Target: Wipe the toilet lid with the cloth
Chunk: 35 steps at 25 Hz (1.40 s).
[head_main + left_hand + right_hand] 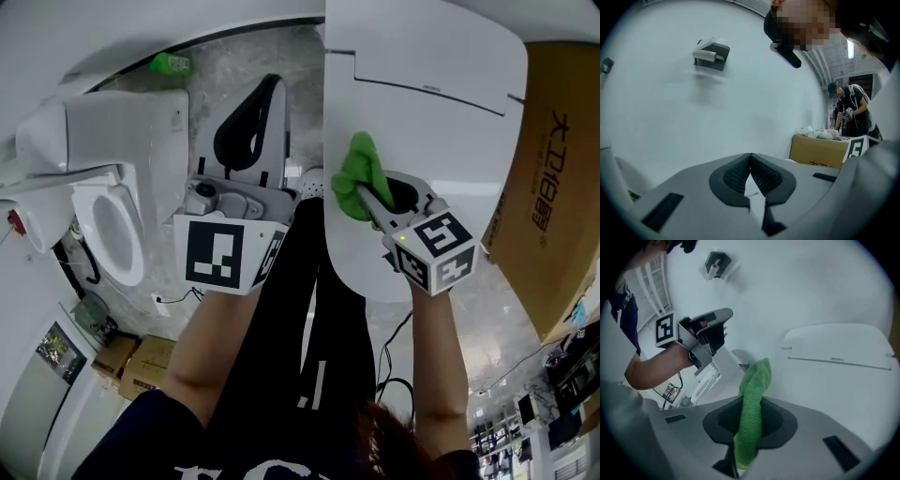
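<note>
The white toilet lid [431, 66] fills the upper right of the head view, closed and glossy. My right gripper [370, 200] is shut on a green cloth [359, 172], held over the lid's left part. In the right gripper view the cloth [752, 394] stands up from between the jaws of this gripper [751, 420] towards the lid [834, 380]; I cannot tell whether it touches. My left gripper [267, 94] is off the lid to its left, shut with nothing in it. In the left gripper view that gripper [750, 158] faces a bare white wall.
A second white toilet [108, 220] with its seat showing stands at the left. A large cardboard box [553, 169] lies right of the lid. Small boxes [131, 361] sit on the floor. A wall fixture [711, 55] and a distant person [851, 110] show.
</note>
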Available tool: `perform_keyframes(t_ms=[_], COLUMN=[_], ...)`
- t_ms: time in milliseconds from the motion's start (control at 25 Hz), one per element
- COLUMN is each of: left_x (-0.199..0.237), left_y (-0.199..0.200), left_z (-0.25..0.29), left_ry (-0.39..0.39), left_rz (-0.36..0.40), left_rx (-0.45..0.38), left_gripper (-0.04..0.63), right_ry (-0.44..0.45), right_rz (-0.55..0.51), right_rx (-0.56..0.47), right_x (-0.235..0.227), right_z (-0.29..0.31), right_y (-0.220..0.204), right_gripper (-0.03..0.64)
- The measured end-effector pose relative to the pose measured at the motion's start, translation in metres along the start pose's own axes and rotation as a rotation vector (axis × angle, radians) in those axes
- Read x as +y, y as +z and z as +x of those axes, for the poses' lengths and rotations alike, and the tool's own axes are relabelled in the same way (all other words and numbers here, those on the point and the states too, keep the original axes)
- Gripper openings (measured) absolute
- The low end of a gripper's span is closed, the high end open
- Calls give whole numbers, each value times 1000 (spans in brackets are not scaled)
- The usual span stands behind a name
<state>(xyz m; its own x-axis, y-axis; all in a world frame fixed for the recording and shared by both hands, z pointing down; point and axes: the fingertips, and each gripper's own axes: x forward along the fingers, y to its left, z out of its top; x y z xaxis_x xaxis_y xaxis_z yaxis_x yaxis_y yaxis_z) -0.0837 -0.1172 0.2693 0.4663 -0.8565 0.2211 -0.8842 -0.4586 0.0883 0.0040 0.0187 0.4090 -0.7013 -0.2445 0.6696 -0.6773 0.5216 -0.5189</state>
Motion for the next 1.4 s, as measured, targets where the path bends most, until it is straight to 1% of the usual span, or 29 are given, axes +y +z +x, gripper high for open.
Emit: perform_keyframes(t_ms=[80, 160, 200, 280, 360, 520, 880, 1400], left_x=[2, 5, 6, 9, 10, 11, 7, -5], left_y=[-1, -2, -3, -4, -5, -6, -6, -5], left_z=[-1, -3, -4, -6, -6, -6, -5, -5], left_ry=[5, 9, 12, 17, 20, 24, 20, 5], left_rz=[-1, -3, -4, -7, -9, -11, -12, -13], left_rx=[2, 3, 4, 6, 6, 7, 7, 4], left_gripper=[20, 20, 20, 20, 20, 20, 20, 20], right_ry=[24, 18, 4, -35, -61, -78, -116, -232], right_rz=[33, 42, 25, -55, -123, -162, -112, -74], right_rx=[27, 61, 83, 136, 167, 173, 142, 173], right_x=[8, 10, 9, 7, 5, 5, -10, -58], right_z=[25, 44, 52, 63, 67, 68, 51, -5], right_y=[-4, -9, -13, -20, -23, -24, -31, -62], right_gripper=[83, 83, 83, 83, 83, 83, 83, 83])
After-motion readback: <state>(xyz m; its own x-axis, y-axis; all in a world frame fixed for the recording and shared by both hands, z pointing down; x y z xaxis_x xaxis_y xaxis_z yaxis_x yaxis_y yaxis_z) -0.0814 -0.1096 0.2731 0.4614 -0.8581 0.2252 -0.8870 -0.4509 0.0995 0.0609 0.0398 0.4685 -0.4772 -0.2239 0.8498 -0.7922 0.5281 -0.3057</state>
